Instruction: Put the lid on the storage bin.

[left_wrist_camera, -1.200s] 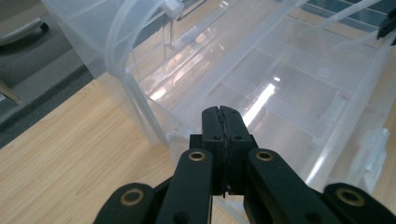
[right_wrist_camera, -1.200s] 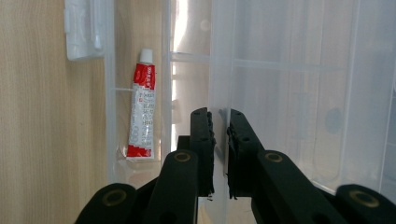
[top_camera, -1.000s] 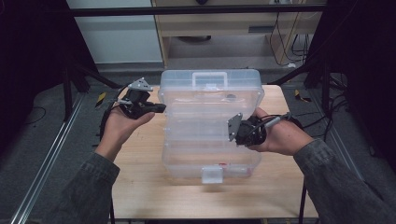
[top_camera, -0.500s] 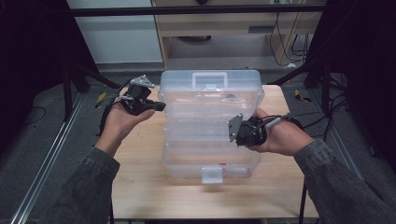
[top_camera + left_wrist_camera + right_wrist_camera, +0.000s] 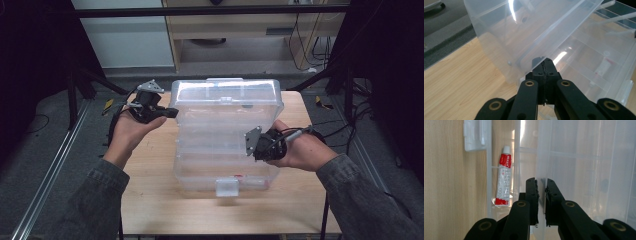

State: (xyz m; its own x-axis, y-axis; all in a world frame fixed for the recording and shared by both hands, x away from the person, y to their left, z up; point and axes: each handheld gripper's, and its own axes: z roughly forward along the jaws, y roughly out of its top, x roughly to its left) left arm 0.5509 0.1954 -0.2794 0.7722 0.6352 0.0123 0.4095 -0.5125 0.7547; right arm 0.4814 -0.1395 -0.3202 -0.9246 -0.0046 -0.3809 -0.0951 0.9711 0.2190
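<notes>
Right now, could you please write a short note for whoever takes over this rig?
Left claw: shut on the edge of the clear lid, which is raised.
Right claw: its jaws stand on either side of the clear box wall with a narrow gap between them, so a firm grip cannot be confirmed.
Box sits on the wooden table; a red and white tube lies inside.
Done: lid partly up. Whether it is being opened or closed cannot be told.

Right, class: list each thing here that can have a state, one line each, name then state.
Clear box: open, on the table.
Lid: raised, tilted.
Tube: capped, lying inside the box.
Left claw: shut on the lid's edge.
Right claw: closed on the box's wall.
</notes>
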